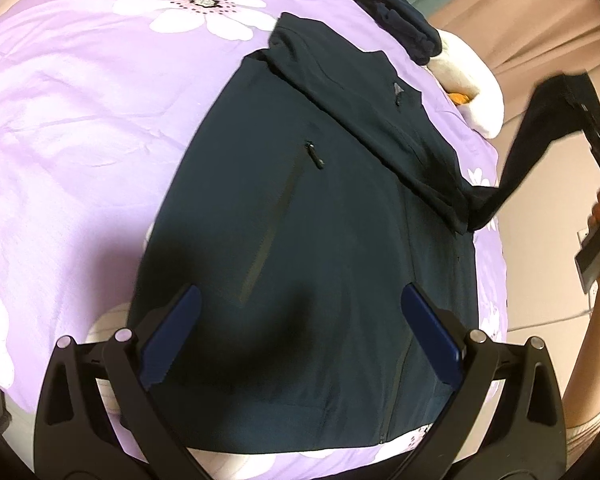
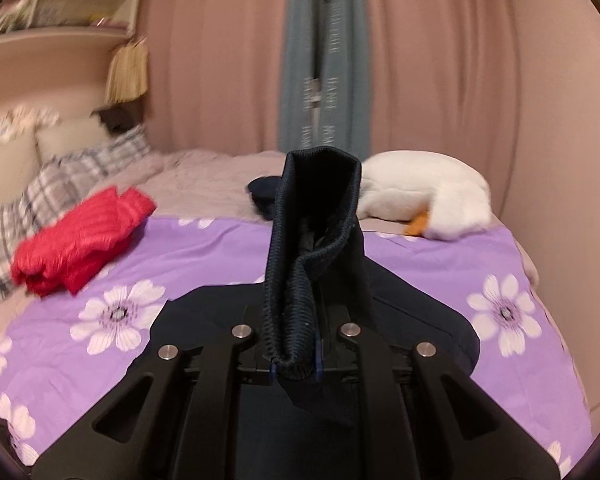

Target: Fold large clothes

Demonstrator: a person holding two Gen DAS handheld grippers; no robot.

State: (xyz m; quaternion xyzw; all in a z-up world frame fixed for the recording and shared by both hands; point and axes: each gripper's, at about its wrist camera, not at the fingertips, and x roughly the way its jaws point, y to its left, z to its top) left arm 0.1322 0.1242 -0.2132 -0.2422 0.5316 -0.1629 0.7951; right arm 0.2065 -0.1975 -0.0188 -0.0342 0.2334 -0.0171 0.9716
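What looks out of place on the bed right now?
One sleeve of the dark jacket is stretched off the bed's edge, its cuff clamped in the right gripper. A white plush toy lies face down nearby.

Pink curtains hang behind a bed spread with a purple flowered sheet and plaid pillow.

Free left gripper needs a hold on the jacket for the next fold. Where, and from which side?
Probably the hem corner of the jacket under the open left gripper: it lies flat at the bed's near edge. Come low from the near side; the right gripper already pinches the cuff.
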